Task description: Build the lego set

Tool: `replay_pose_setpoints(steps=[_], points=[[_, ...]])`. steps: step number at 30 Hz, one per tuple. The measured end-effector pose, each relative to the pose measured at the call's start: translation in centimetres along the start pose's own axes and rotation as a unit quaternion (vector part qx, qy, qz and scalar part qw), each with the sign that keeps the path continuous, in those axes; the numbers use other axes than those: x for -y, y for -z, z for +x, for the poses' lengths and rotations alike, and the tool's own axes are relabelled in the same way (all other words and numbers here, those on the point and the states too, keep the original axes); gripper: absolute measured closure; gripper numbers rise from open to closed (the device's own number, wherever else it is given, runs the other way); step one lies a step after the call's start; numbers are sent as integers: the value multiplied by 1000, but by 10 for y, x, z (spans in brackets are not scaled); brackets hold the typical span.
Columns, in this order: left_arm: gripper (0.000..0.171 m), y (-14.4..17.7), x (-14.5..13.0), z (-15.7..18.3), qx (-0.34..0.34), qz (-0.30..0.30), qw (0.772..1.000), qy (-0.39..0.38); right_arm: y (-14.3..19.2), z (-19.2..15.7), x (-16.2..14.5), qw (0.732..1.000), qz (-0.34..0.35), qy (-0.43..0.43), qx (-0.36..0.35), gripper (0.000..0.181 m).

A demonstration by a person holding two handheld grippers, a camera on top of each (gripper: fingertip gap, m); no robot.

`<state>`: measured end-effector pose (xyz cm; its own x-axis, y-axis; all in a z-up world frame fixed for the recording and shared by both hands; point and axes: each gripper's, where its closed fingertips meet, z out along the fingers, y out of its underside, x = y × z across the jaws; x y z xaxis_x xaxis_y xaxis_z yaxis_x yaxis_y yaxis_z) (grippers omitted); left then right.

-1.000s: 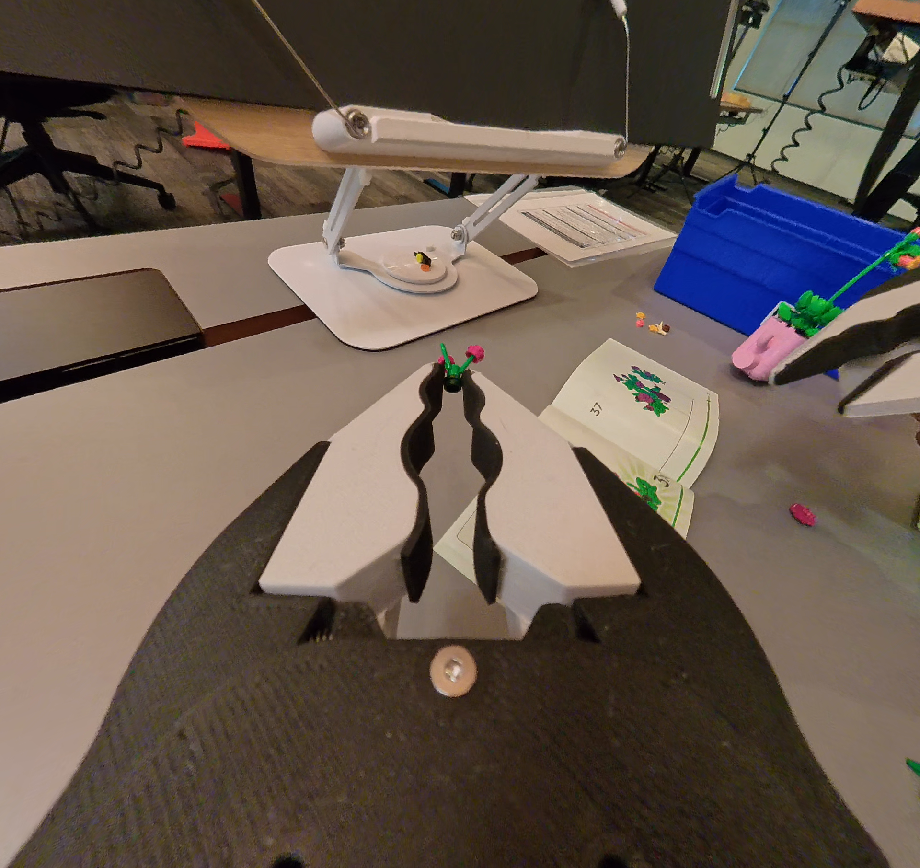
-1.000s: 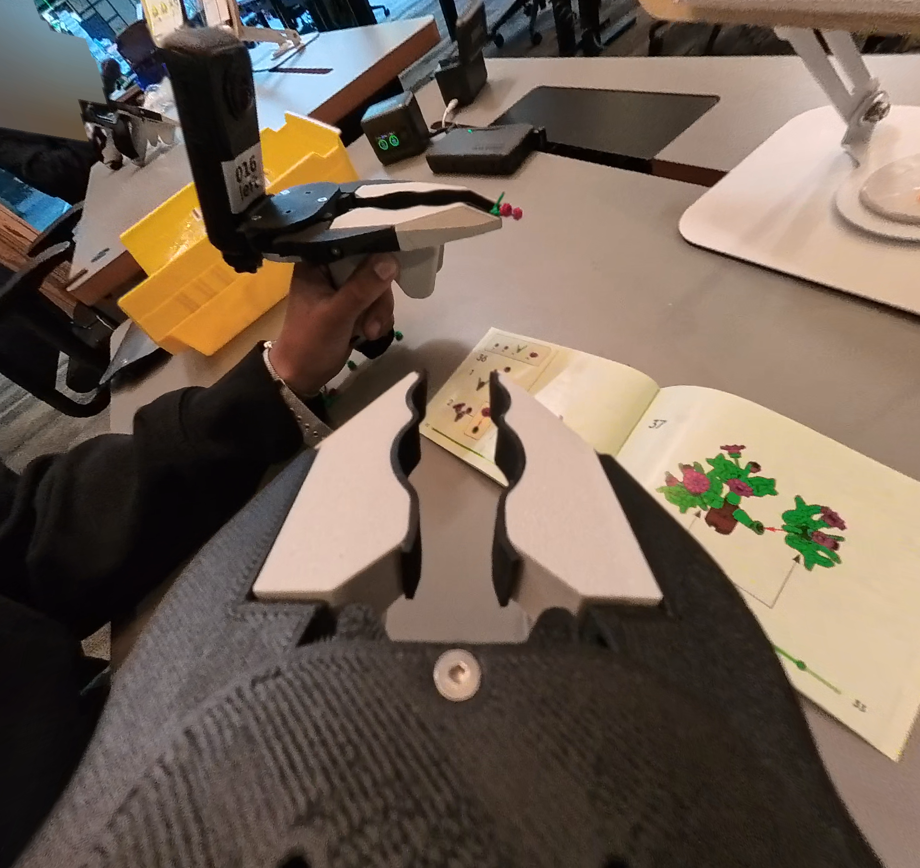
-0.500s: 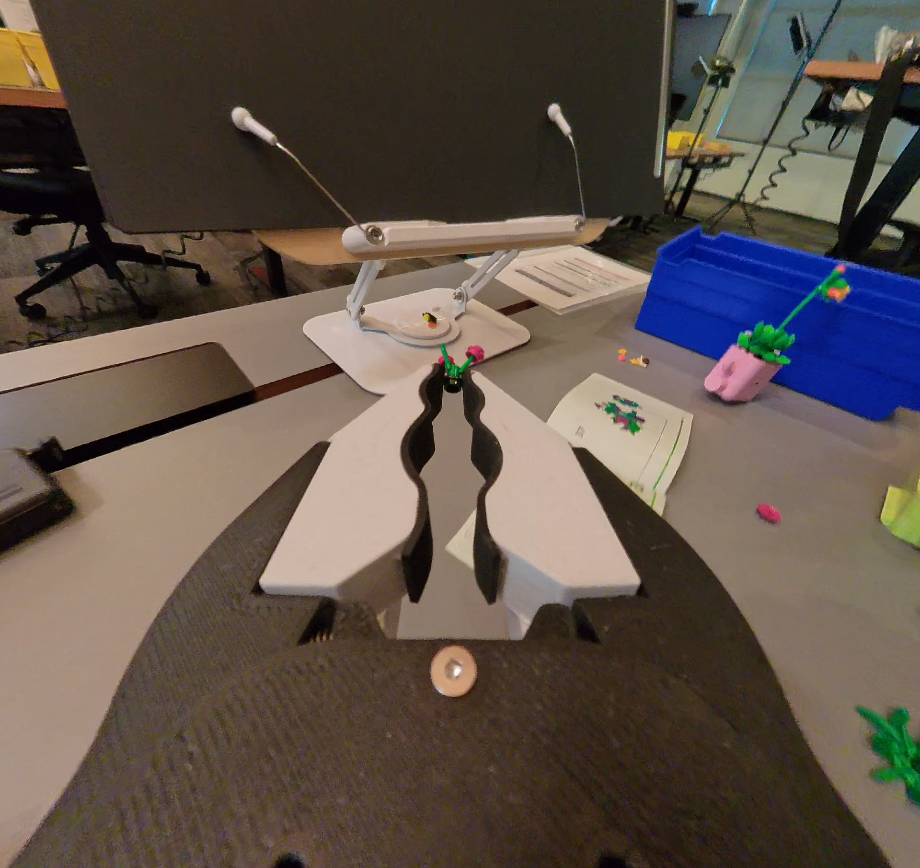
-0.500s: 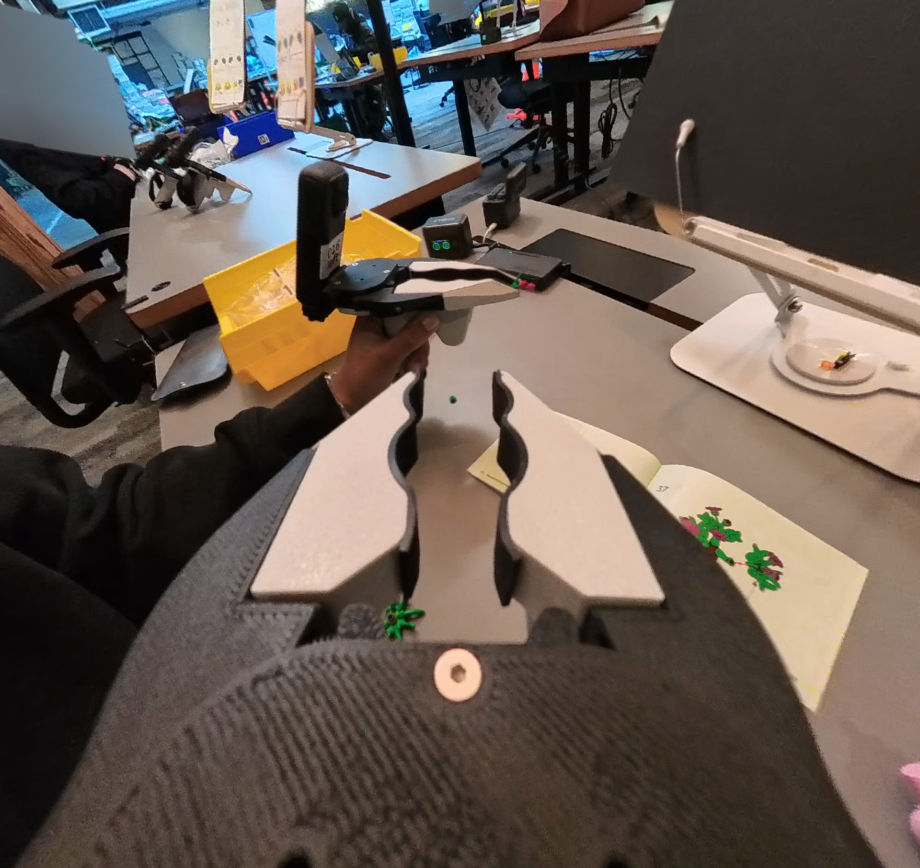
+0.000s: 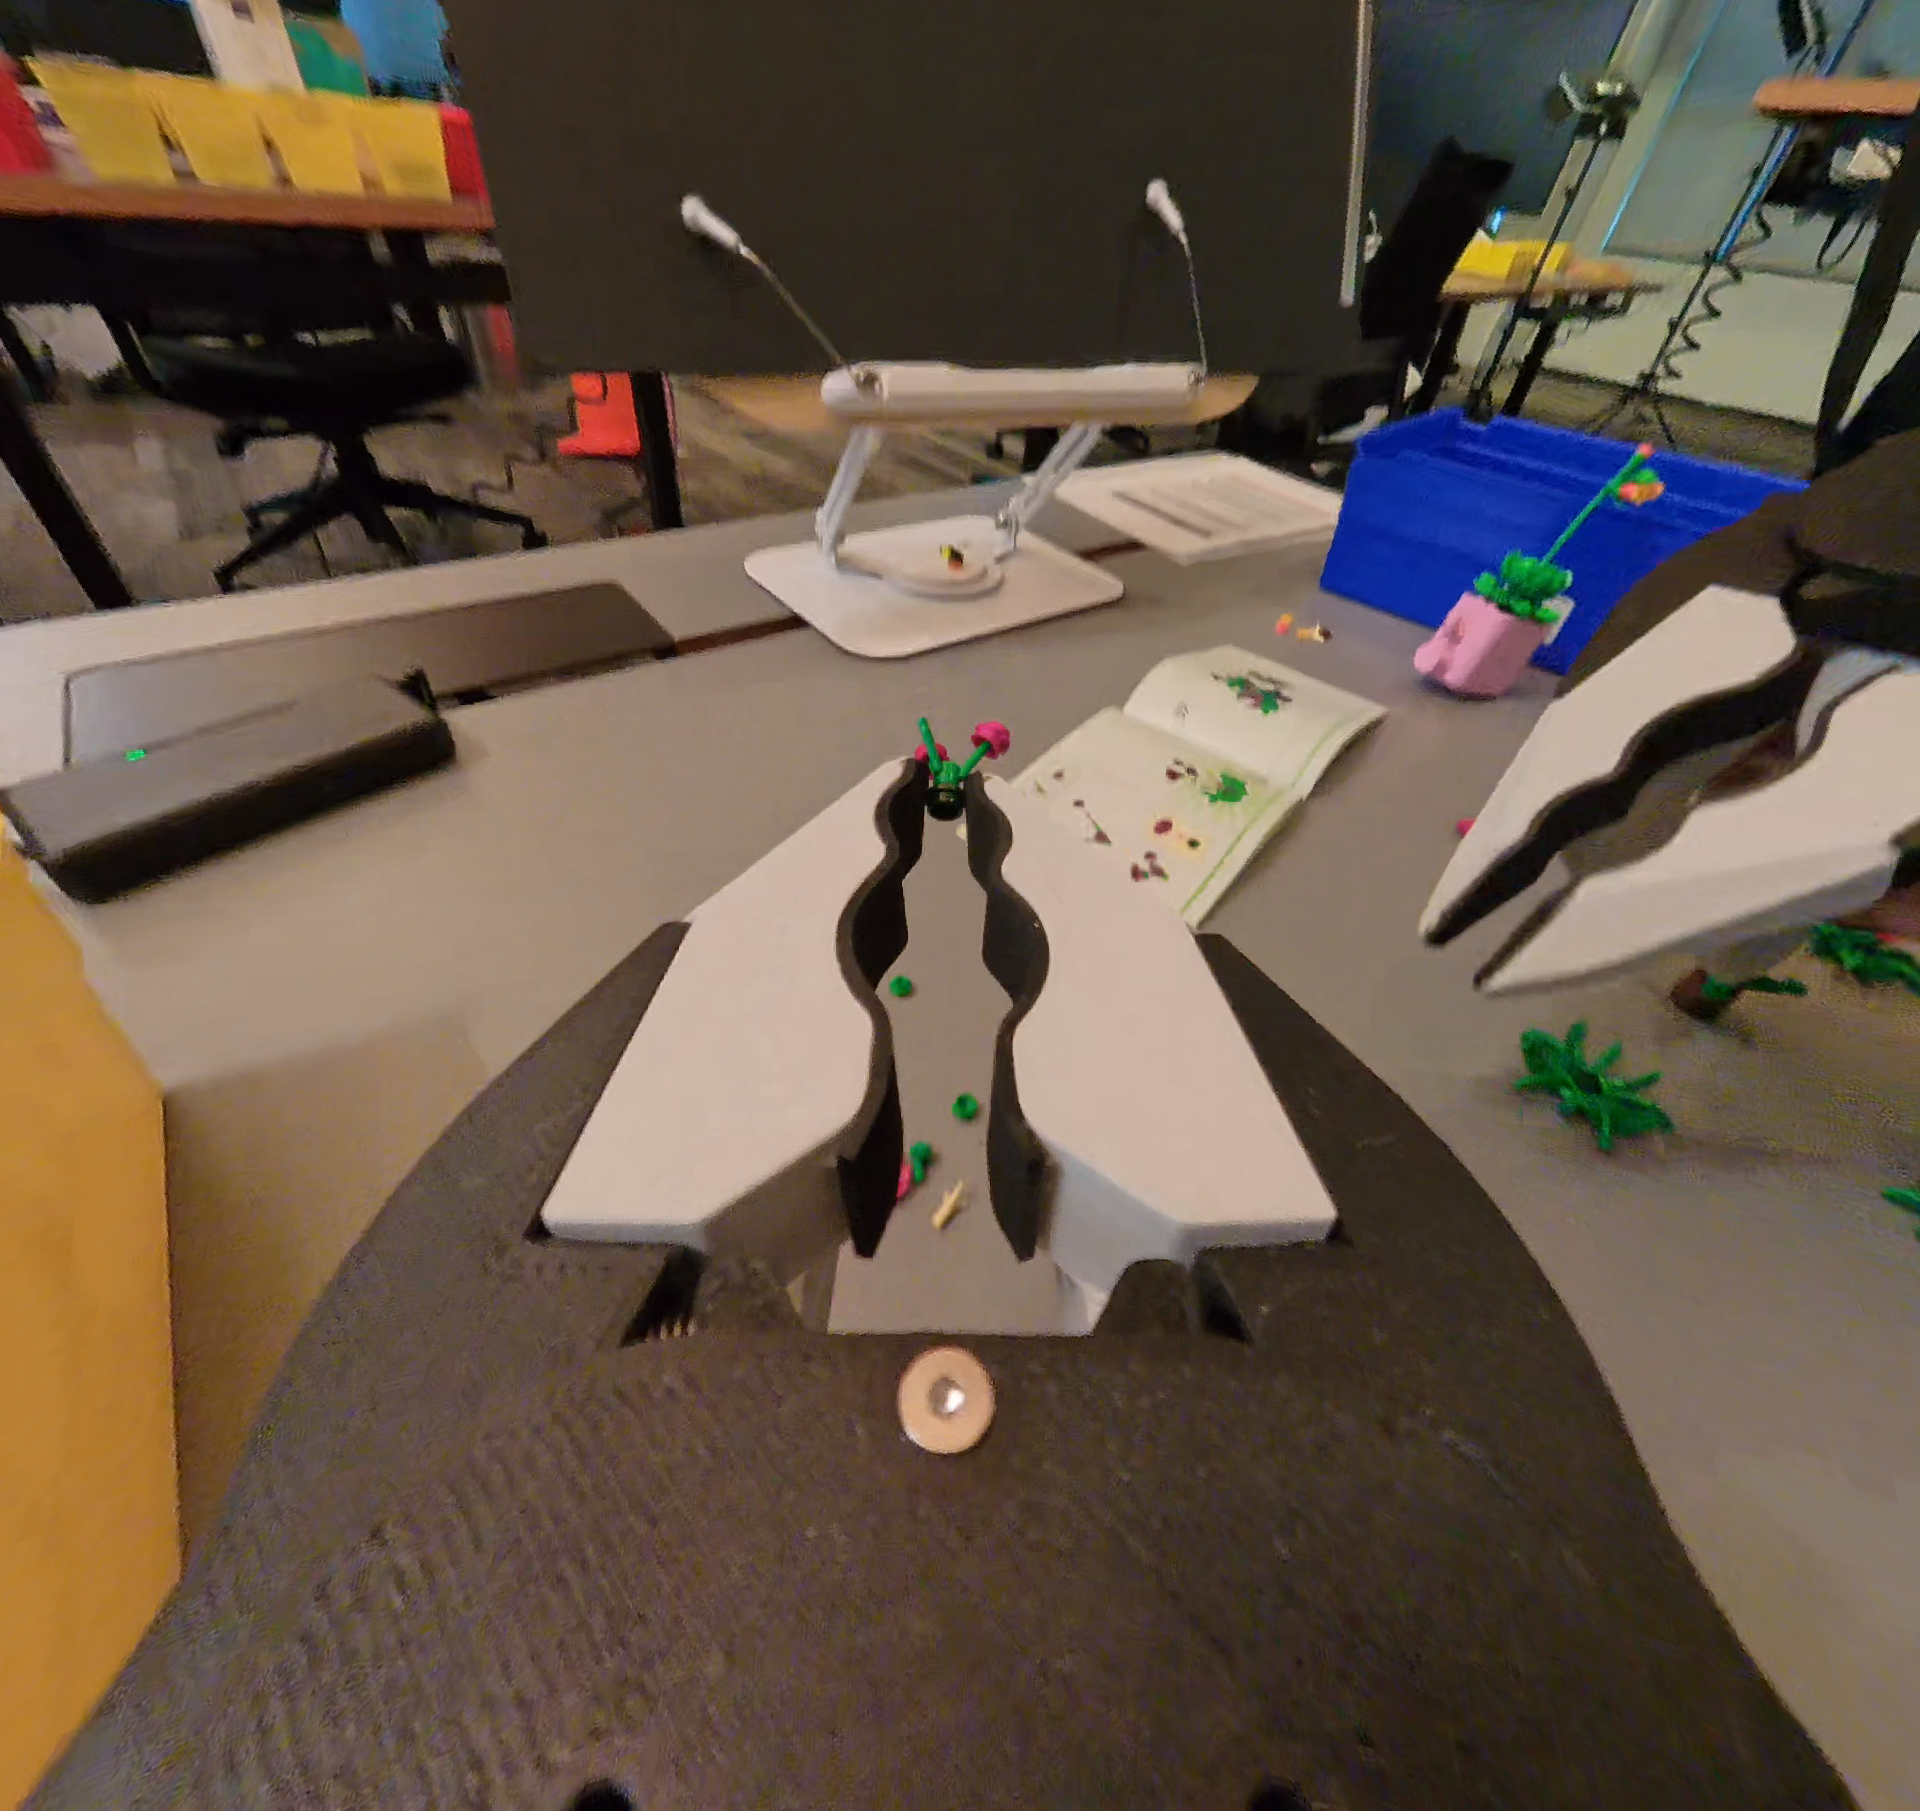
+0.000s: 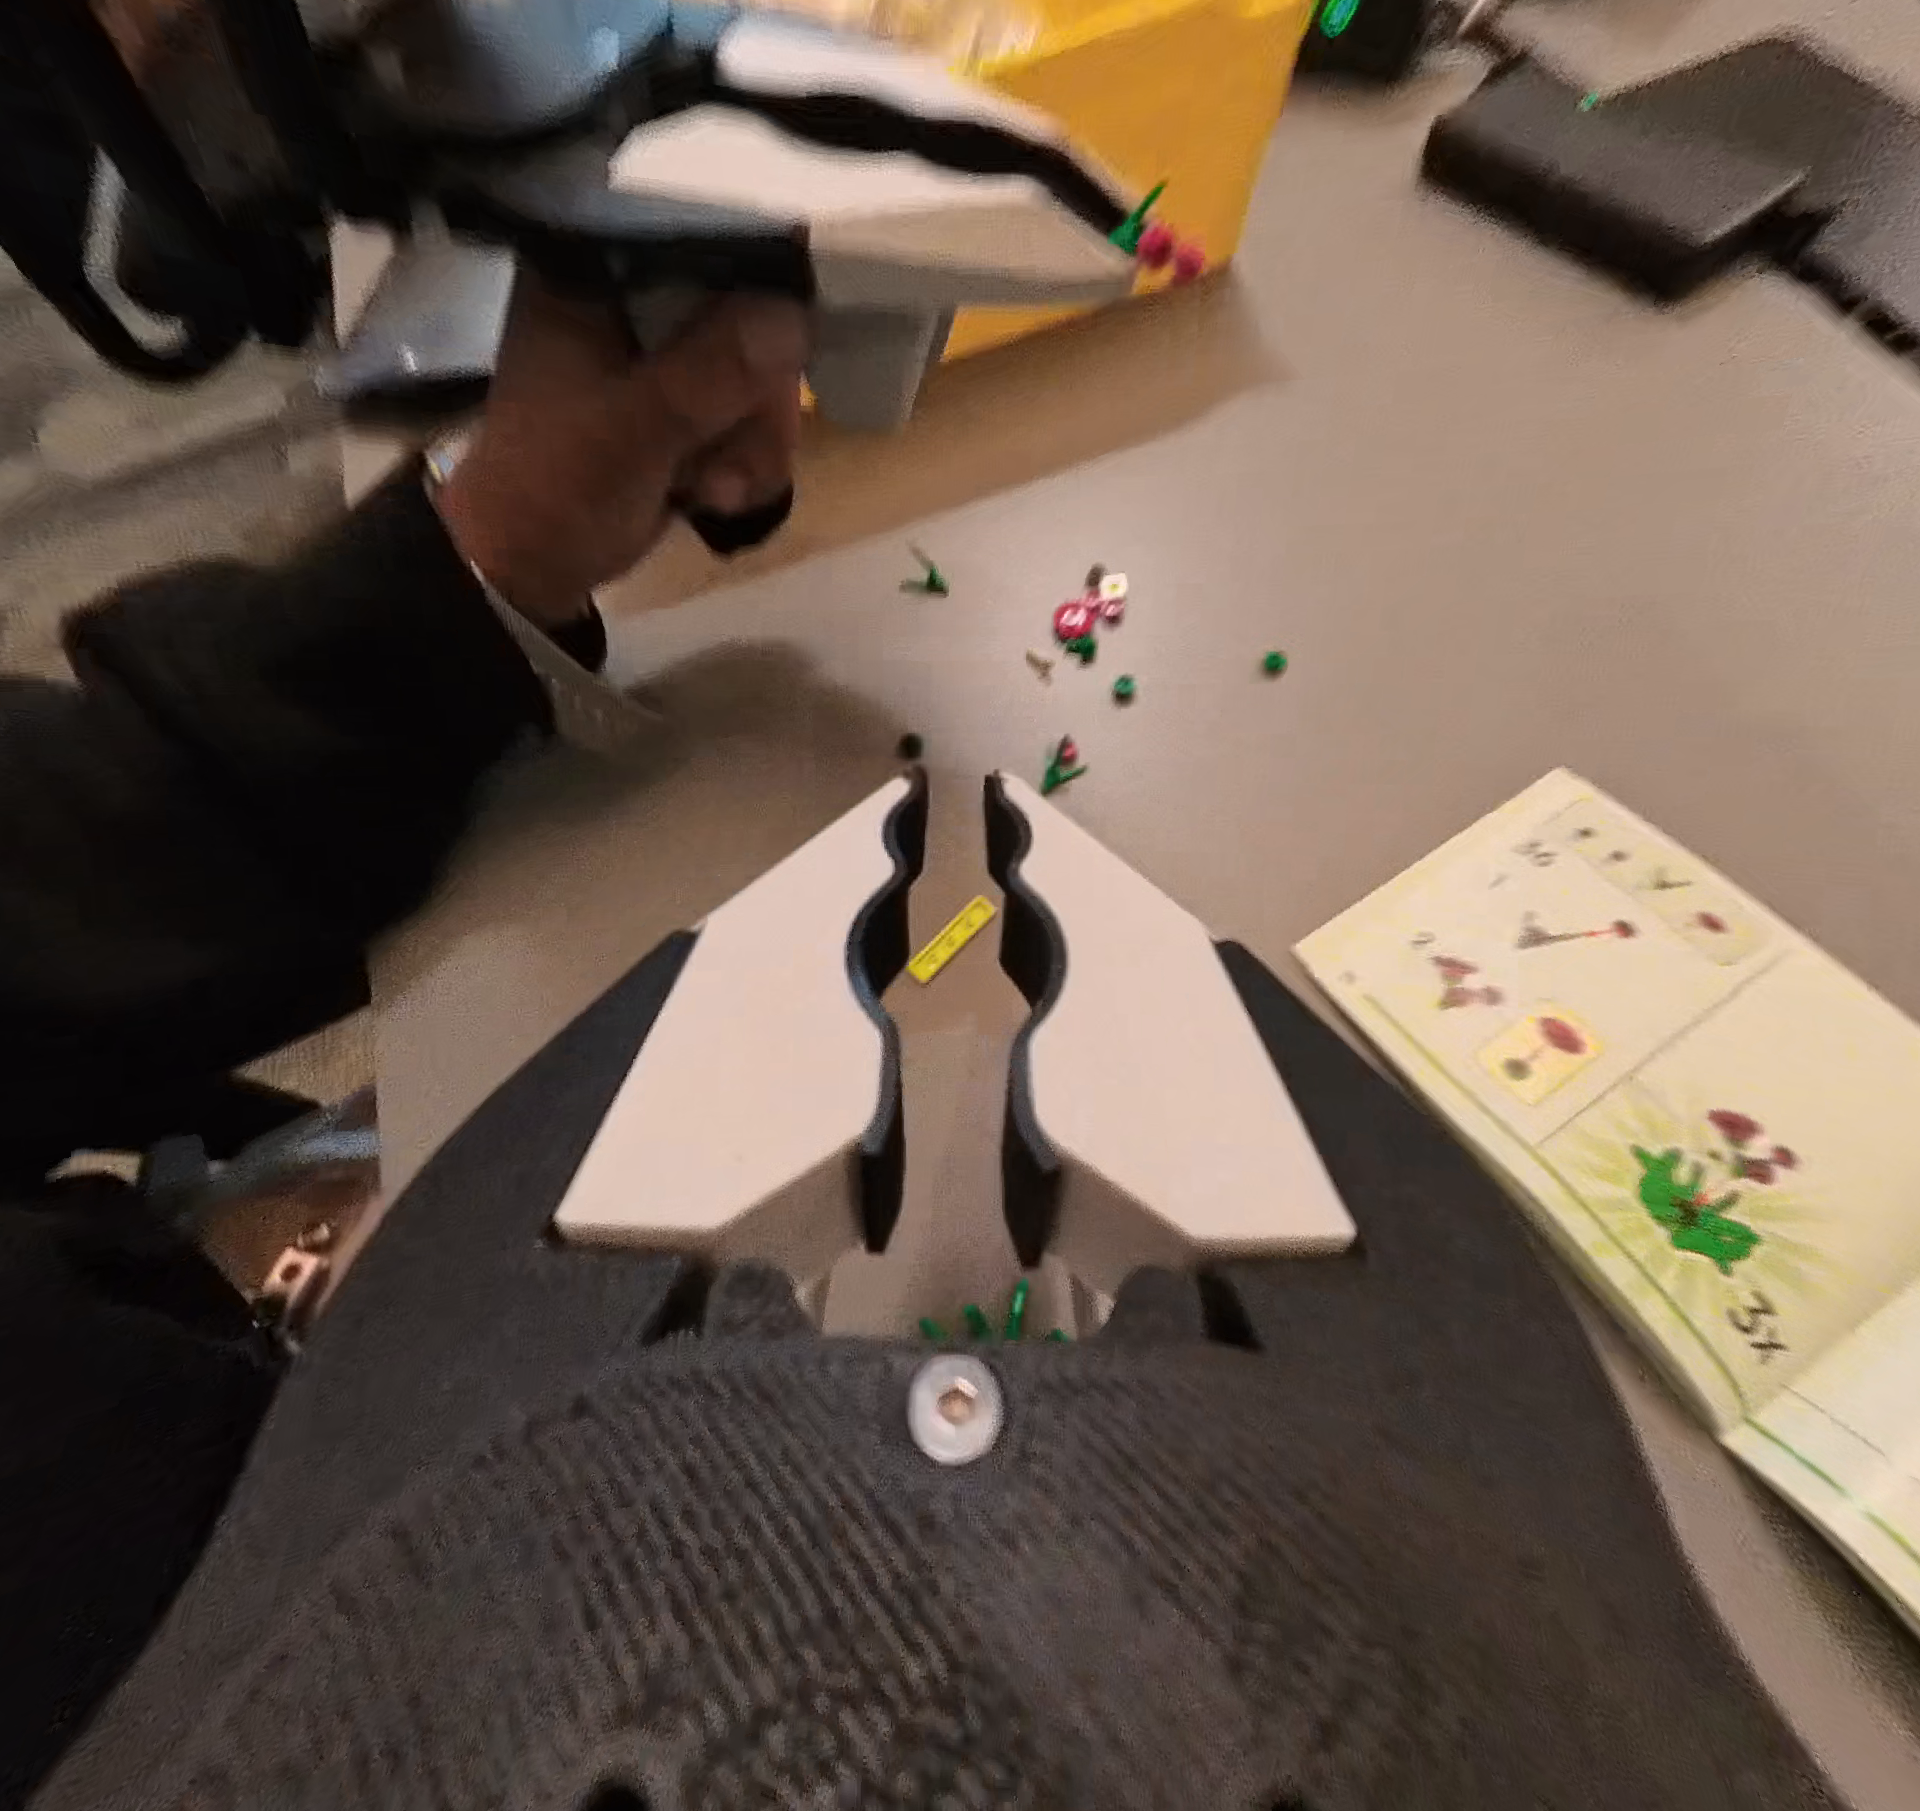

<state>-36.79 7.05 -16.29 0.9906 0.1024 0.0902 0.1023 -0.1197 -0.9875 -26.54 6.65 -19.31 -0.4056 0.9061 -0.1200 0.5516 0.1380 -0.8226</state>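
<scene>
My left gripper [image 5: 951, 785] is shut on a small green stem with pink buds [image 5: 961, 753], held above the grey table. It also shows in the right wrist view [image 6: 1127, 244], blurred, with the stem [image 6: 1158, 239] at its tip. My right gripper [image 6: 954, 785] is open by a narrow gap and empty, low over the table; it shows at the right of the left wrist view [image 5: 1455, 951]. Several loose green and pink pieces [image 6: 1081, 618] lie just beyond its tips. The open instruction booklet [image 6: 1610, 1086] lies to its right. A pink pot with a green plant [image 5: 1486, 639] stands at the far right.
A yellow bin [image 6: 1122, 47] stands at the left, a blue bin [image 5: 1507, 494] at the back right. A white stand [image 5: 935, 598] and a black device [image 5: 229, 795] sit farther back. Green leaf pieces [image 5: 1590, 1086] lie on the right. A yellow strip [image 6: 951, 940] lies under my right fingers. About 11 cm separates my left fingertips from my right. The right gripper is farther from the black device [image 5: 229, 795], some 40 cm, than the left, some 30 cm. My right wrist view [image 6: 1532, 158] looks at it from another angle.
My right gripper has tilted down toward the loose pieces and its jaws have narrowed. My left gripper has pulled back and lowered, still holding the stem. The right gripper has come back into the left wrist view.
</scene>
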Motion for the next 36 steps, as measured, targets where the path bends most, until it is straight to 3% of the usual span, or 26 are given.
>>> replay_pose_setpoints(steps=[7,13,20,24,28,32,36], points=[[166,5,-4,-13,-41,-1,997,65,-58,-26,-25,996,-83,7,28,167],[166,5,-3,-17,-36,-5,998,54,-99,-23,-39,986,-161,41,11,166],[166,9,5,-25,-35,10,997,64,-115,-17,-48,977,-206,54,10,166],[166,11,12,-22,-41,23,997,67,-116,-15,-48,974,-216,65,3,176],[166,12,14,-22,-40,26,996,71,-85,-2,-46,971,-223,82,-32,176],[166,6,13,-15,-50,23,996,70,-9,32,-51,971,-210,52,-99,176],[166,-6,10,-3,-69,16,995,70,48,40,-82,975,-191,-3,-110,176]])
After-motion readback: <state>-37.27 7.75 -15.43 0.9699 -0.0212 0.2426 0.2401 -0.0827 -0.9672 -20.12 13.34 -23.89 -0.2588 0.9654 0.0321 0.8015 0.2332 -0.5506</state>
